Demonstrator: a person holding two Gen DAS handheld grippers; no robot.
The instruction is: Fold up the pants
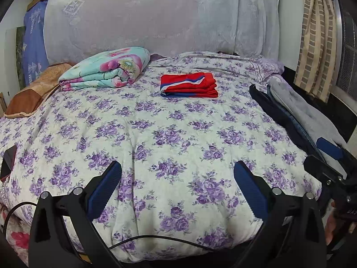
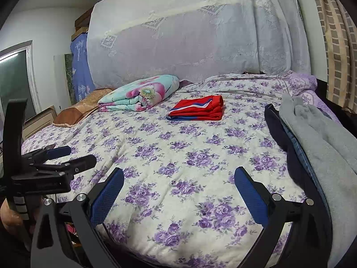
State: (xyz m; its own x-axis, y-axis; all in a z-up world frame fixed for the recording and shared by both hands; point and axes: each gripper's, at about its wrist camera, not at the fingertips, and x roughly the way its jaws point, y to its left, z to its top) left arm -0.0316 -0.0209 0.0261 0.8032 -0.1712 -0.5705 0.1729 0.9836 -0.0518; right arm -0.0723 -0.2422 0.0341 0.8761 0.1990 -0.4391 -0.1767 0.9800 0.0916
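Where floral bedspread (image 1: 169,120) spreads, folded pants (image 1: 189,85) lie.

We see the bed (image 1: 178,134) with folded pants (image 1: 189,85) lying on it toward the far side; a folded quilt (image 1: 107,69) lies to their left, a pillow (image 1: 35,91) farther left — and a garment pile (image 1: 296,116) along the right edge. Both claws — left claw (image 1: 177,176), right claw (image 2: 179,182) — hang over the near edge.

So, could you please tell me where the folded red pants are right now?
The folded red pants lie on the floral bedspread toward the far middle of the bed, just right of the folded floral blanket, in both wrist views.
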